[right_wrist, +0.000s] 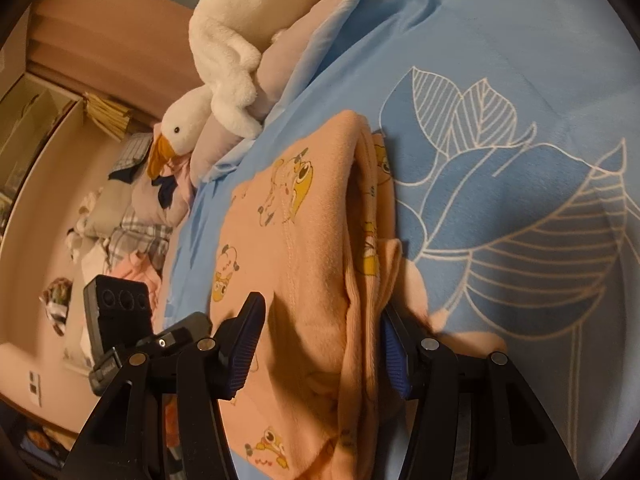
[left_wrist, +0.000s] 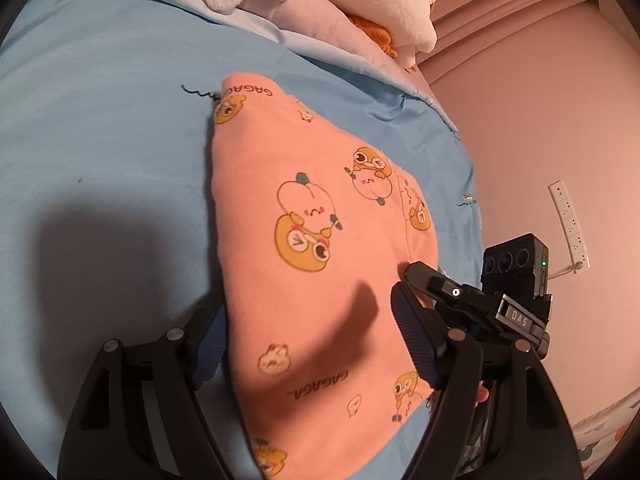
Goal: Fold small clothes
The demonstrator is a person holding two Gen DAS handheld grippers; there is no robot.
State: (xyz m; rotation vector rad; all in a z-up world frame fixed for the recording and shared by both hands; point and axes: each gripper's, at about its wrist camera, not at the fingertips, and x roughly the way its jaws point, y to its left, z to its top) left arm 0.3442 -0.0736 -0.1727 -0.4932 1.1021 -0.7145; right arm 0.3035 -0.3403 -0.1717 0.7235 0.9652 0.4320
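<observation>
- On the blue sheet (left_wrist: 100, 128), at the middle, lies the folded pink garment (left_wrist: 304, 240), cartoon print up.
- Left gripper (left_wrist: 308, 344) at 6 o'clock: jaws apart, straddling the garment's near edge.
- Right gripper (right_wrist: 324, 344), jaws apart either side of the garment's folded edges.
- Plush goose (right_wrist: 224, 60) at 11 o'clock, well apart, against pillows.

Left wrist camera sits low and close over the bed (left_wrist: 100, 128), looking forward between its own jaws across the pink garment (left_wrist: 304, 216) toward the pillows and the pink wall. Right wrist camera is just as near, rolled sideways, facing along the garment's folded edge (right_wrist: 316, 248) toward the plush goose (right_wrist: 224, 60). Both views share the garment, the blue sheet and the goose, and each catches the other gripper's camera block.
</observation>
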